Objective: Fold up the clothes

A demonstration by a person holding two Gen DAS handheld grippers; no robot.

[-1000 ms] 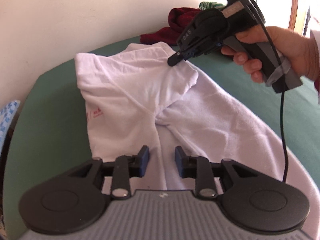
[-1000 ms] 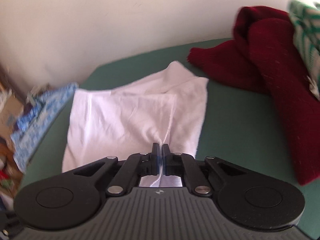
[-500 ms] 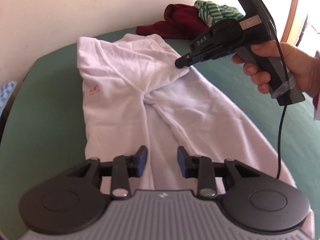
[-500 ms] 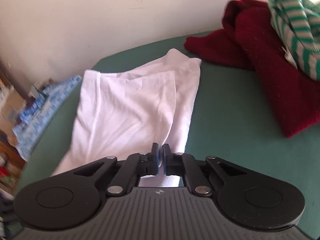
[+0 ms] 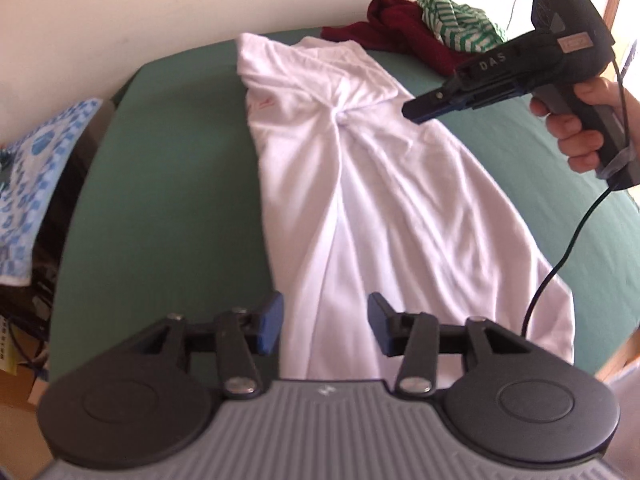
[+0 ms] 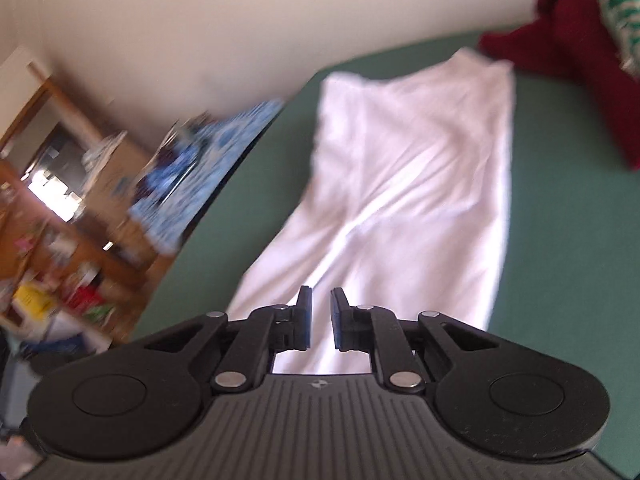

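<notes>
A white T-shirt (image 5: 380,200) lies lengthwise on the green bed (image 5: 168,160), with one sleeve folded in across its chest. My left gripper (image 5: 325,322) is open above the near hem, nothing between its blue pads. In the left wrist view my right gripper (image 5: 424,108) hovers just right of the folded sleeve, held by a hand (image 5: 580,140), apart from the cloth. The right wrist view is blurred. It shows my right gripper (image 6: 320,320) with a narrow gap between its fingers, holding nothing, above the T-shirt (image 6: 420,180).
A dark red garment (image 5: 400,28) and a green-striped one (image 5: 456,24) are piled at the bed's far right by the wall. A blue patterned cloth (image 5: 36,168) hangs off the left edge. The right gripper's cable (image 5: 560,264) dangles over the shirt's right side.
My right gripper was shut on the sleeve; it has let go, opened a little and drawn back. My left gripper has pulled back toward the hem, still open.
</notes>
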